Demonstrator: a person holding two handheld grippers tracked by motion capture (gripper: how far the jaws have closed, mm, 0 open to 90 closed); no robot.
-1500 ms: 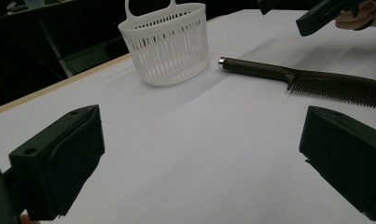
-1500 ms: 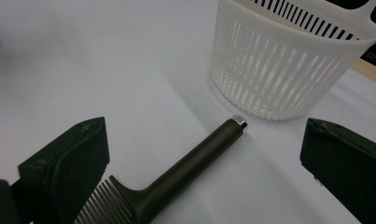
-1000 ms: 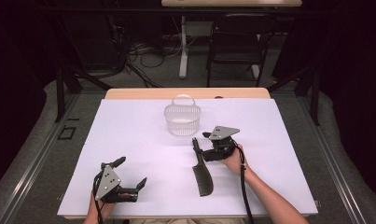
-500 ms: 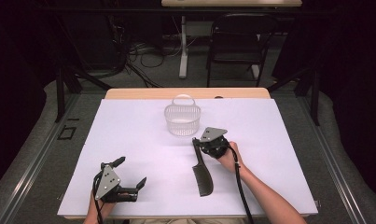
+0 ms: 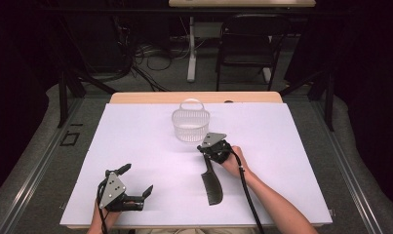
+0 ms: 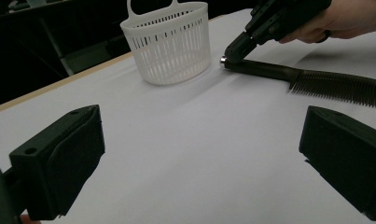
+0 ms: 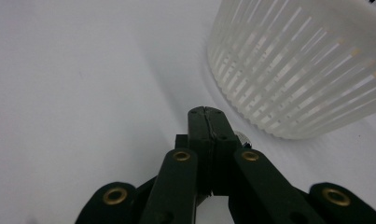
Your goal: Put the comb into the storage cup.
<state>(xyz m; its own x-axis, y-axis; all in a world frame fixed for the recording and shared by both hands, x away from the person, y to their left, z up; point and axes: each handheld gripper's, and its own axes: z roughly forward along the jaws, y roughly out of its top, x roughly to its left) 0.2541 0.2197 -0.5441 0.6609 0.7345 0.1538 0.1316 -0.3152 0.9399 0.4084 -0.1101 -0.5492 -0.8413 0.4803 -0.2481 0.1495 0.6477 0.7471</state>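
Observation:
A black comb (image 5: pixel 213 183) lies flat on the white table (image 5: pixel 291 161), its handle pointing toward a white slatted basket (image 5: pixel 190 124) with a loop handle. My right gripper (image 5: pixel 203 148) is shut, its tips down at the end of the comb's handle (image 6: pixel 265 70), just in front of the basket (image 7: pixel 297 70). In the right gripper view the jaws meet along a seam with nothing seen between them, and the handle's metal tip (image 7: pixel 242 136) shows beside them. My left gripper (image 5: pixel 138 178) rests open near the table's front left, nothing between its pads (image 6: pixel 59 154).
The table's wooden back edge (image 5: pixel 194 97) runs behind the basket. A chair (image 5: pixel 247 44), a post and loose cables stand on the dark floor beyond. White table surface lies between the two grippers.
My right hand has shifted left and slightly down, bringing its gripper from beside the comb's handle to the handle's end. The left gripper, comb and basket have stayed in place.

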